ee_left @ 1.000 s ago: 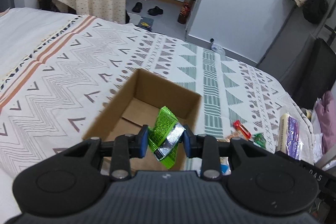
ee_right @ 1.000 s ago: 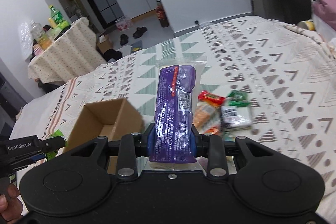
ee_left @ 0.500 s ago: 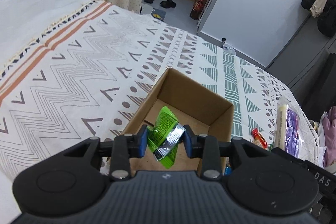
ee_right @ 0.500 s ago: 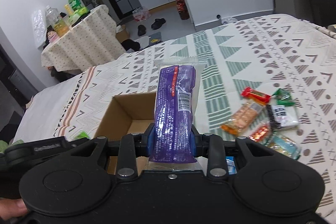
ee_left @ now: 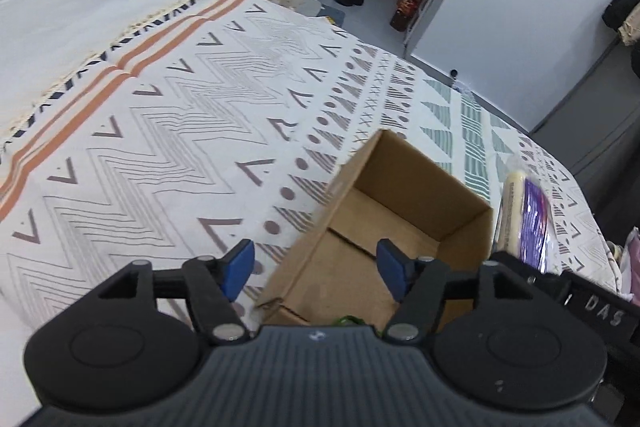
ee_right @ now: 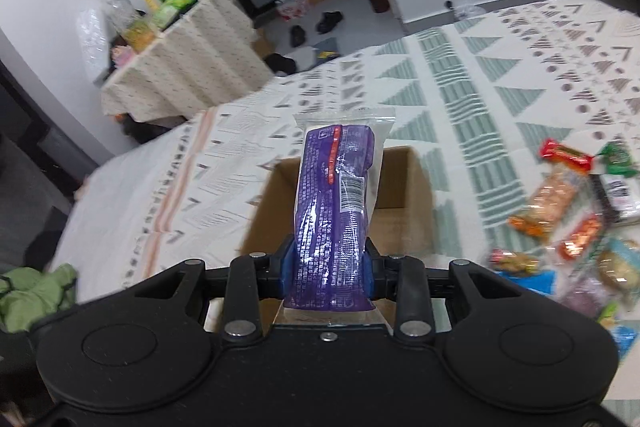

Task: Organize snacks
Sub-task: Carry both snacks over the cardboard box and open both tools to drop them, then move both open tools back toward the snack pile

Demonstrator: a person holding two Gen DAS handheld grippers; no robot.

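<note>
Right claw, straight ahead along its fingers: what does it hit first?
Likely the cardboard box: the right claw, shut on the purple snack pack, points into its opening. Depth is unclear, so floor or far wall is uncertain.

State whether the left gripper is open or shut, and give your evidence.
Open. The left gripper has its blue pads spread wide apart with nothing between them, above the cardboard box.

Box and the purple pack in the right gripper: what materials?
Box: looks like plain brown cardboard, matte, with folded bottom flaps and a raw edge at the rim. Purple pack, clamped in the right gripper: apparently thin plastic film, glossy with glare streaks, clear sealed end; contents cannot be told.
</note>
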